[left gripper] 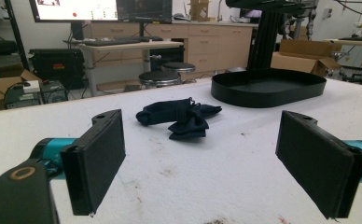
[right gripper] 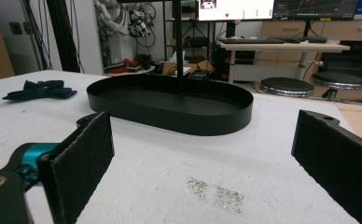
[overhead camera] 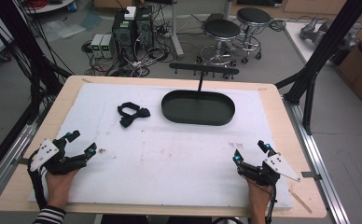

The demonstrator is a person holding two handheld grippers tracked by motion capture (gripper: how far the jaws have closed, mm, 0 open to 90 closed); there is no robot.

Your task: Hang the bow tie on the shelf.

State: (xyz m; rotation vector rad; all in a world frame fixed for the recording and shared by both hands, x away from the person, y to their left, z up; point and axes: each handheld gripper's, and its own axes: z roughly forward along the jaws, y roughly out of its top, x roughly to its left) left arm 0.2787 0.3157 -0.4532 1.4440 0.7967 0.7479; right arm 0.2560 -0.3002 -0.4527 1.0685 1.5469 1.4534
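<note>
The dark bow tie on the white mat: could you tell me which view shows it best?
The left gripper view: the bow tie lies close ahead, folds visible. The high view shows it small, left of the tray; the right gripper view shows it at the far left.

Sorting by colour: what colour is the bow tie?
Dark navy, nearly black bow tie; left gripper view shows it best.

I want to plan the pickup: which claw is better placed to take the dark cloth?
Left. The left claw is open and faces the dark cloth directly; the right claw faces the black tray.
</note>
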